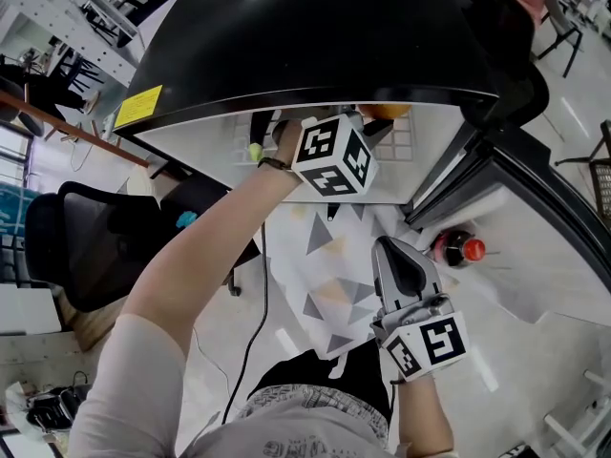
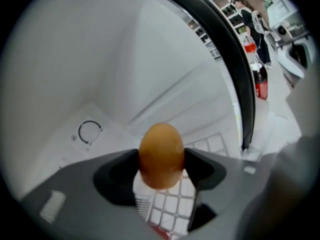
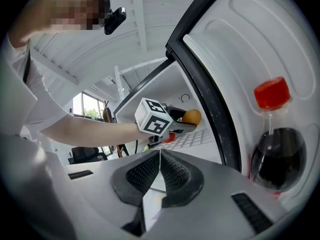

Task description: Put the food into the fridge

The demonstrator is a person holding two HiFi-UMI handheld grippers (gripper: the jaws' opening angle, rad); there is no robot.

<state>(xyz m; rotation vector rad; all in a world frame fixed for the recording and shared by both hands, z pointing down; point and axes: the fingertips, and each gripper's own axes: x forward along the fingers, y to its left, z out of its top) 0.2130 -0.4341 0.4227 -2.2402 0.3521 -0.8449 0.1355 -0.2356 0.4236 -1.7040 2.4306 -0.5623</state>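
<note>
We log the egg (image 2: pixel 160 155) clamped between the left gripper's (image 2: pixel 161 168) 2 jaws, inside the fridge (image 2: pixel 100 59); right gripper (image 3: pixel 159 156) closed, empty.

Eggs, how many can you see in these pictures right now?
1. The brown egg is gripped between the jaws of the left gripper, inside the fridge above its white grid shelf. Others may be hidden from view.

We see 1 white grid shelf (image 2: pixel 210 145) inside the fridge (image 1: pixel 315 36), running back to the white rear wall. In the open door (image 3: pixel 235 39) on the right, 1 dark bottle (image 3: pixel 276 154) with a red cap stands upright in the door's pocket.
</note>
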